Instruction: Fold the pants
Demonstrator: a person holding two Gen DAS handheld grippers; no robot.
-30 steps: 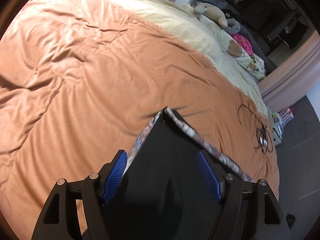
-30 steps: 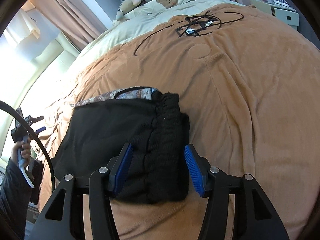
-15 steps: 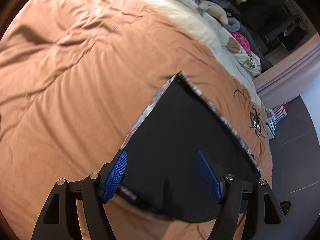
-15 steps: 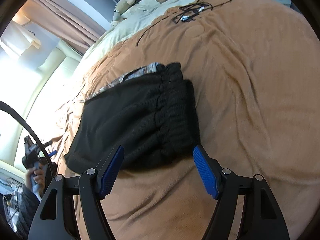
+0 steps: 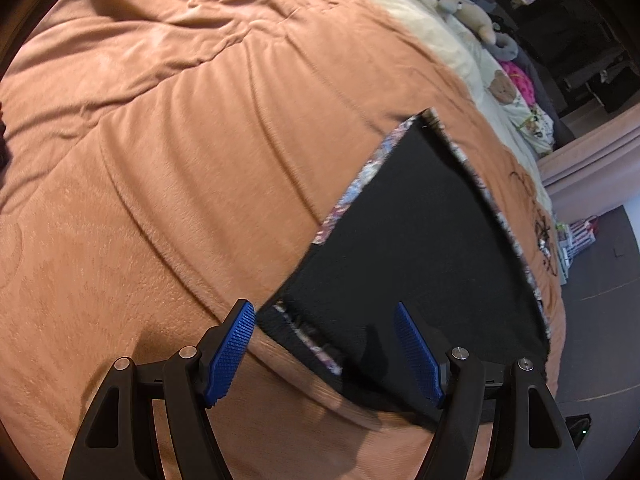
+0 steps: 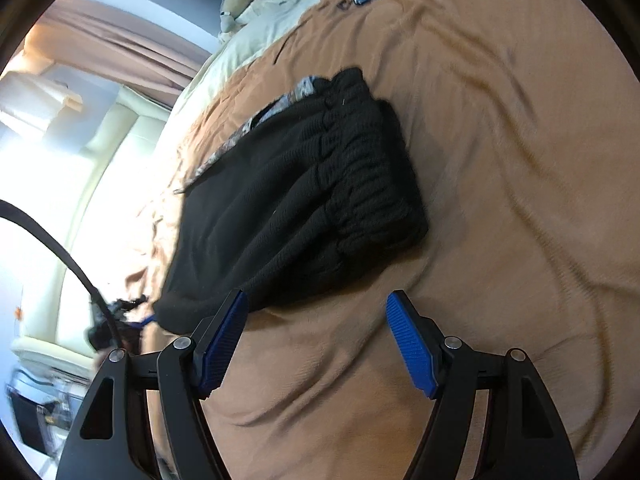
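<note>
The folded black pants (image 6: 304, 200) lie on the bed's orange blanket (image 6: 500, 160). The right claw (image 6: 316, 340), its jaws just opened and wide with only blanket between them, sits just short of the pants at its 11 o'clock. The left claw (image 5: 324, 352) gapes wide over the pants' (image 5: 408, 264) near corner, gripping nothing

The pants (image 5: 416, 248) are black, with a ribbed black waistband (image 6: 372, 168) and a lining edge (image 5: 348, 200) printed in a busy pattern of pale blue, white and brown. They lie on an orange-tan blanket (image 5: 180, 160). Beyond it the bedding (image 5: 424, 24) is cream. A beige plush toy (image 5: 472, 16) sits there beside a pink cloth (image 5: 520, 80). Both grippers carry blue textured pads (image 6: 224, 340) on black frames. The curtains (image 6: 120, 40) are dusty pink.
</note>
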